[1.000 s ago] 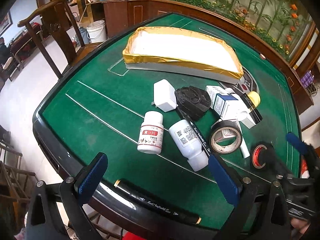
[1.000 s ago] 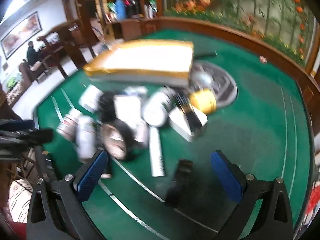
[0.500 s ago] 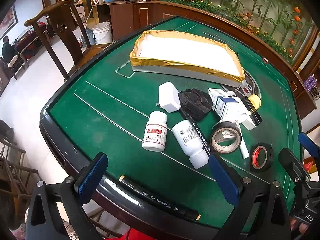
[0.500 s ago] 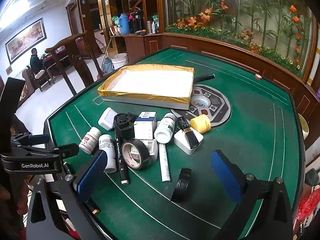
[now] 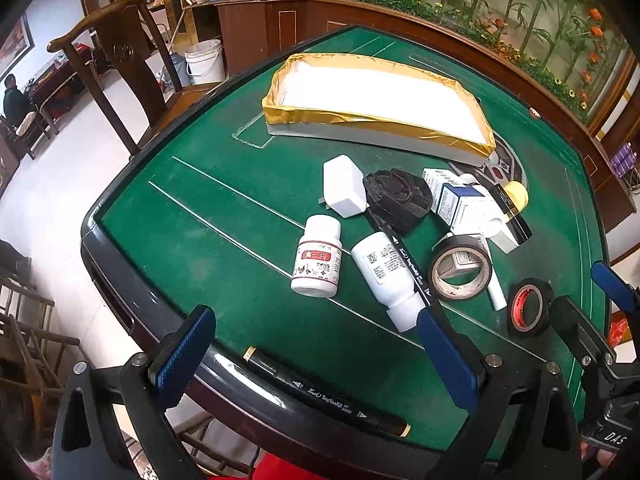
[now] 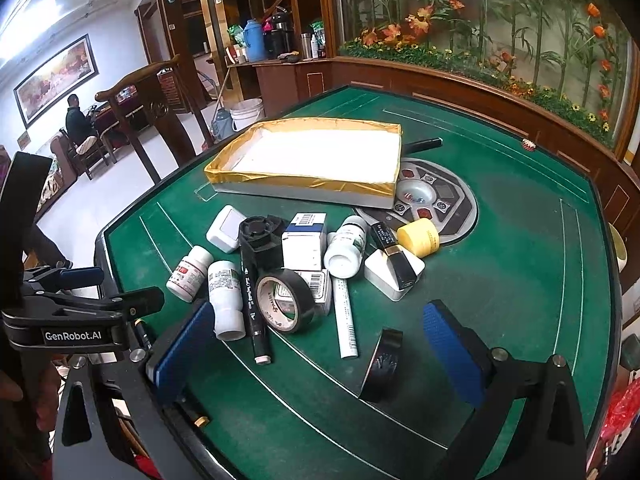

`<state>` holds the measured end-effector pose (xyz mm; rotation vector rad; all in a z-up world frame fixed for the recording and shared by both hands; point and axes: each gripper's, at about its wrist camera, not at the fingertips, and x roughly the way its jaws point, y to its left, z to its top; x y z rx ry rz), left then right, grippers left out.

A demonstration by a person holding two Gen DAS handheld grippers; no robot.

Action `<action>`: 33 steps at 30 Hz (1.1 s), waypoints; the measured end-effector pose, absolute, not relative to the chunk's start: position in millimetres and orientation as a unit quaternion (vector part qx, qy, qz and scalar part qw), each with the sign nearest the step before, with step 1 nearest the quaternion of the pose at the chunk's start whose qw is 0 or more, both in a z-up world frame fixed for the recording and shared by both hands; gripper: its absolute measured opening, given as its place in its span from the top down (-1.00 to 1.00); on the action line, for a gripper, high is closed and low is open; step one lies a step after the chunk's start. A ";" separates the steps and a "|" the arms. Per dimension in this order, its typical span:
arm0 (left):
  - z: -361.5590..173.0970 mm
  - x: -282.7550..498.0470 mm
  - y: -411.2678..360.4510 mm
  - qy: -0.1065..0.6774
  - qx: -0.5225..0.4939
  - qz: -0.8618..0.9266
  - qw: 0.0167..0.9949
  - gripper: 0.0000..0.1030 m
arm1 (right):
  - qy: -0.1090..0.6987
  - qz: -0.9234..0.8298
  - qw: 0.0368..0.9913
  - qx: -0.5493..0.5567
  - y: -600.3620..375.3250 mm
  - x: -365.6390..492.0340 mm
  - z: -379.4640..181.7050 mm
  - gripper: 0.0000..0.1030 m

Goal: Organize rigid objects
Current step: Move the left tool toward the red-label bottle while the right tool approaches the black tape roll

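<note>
A gold-edged white tray (image 5: 376, 98) (image 6: 316, 160) sits at the far side of the green table. Before it lies a pile: two white pill bottles (image 5: 318, 256) (image 5: 390, 274), a white adapter (image 5: 344, 186), a black part (image 5: 398, 194), a black marker (image 6: 252, 300), boxes (image 6: 302, 246), a large tape roll (image 5: 460, 266) (image 6: 284, 300), a small black tape roll (image 5: 528, 306) (image 6: 382, 366) and a yellow jar (image 6: 418, 236). Another black marker (image 5: 324, 390) lies on the table's near rim. My left gripper (image 5: 316, 354) is open and empty above that rim. My right gripper (image 6: 320, 354) is open and empty, near the small roll.
A wooden chair (image 5: 120, 64) stands at the table's left. A wooden counter with plants (image 6: 500, 92) runs behind. The table's round control panel (image 6: 436, 204) lies right of the tray. A person (image 6: 78, 120) sits far left.
Both grippers have drawn back and up from the table, so the objects look farther away. The right view has steadied from a blur. Nothing was taken hold of.
</note>
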<state>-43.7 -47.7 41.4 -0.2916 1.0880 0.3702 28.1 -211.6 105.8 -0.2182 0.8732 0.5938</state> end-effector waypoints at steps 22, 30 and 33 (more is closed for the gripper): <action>4.7 -32.8 2.6 0.542 -0.182 0.135 0.809 -0.96 | 0.470 0.242 0.846 -0.075 -217.3 35.2 94.9 -1.00; -8.0 -4.7 -14.1 0.566 -0.106 0.110 0.810 -0.67 | 0.468 0.242 0.848 -0.055 -216.8 36.9 95.0 -1.00; -7.7 1.1 -15.7 0.565 -0.094 0.102 0.813 -0.64 | 0.466 0.235 0.851 -0.052 -216.9 37.8 95.0 -1.00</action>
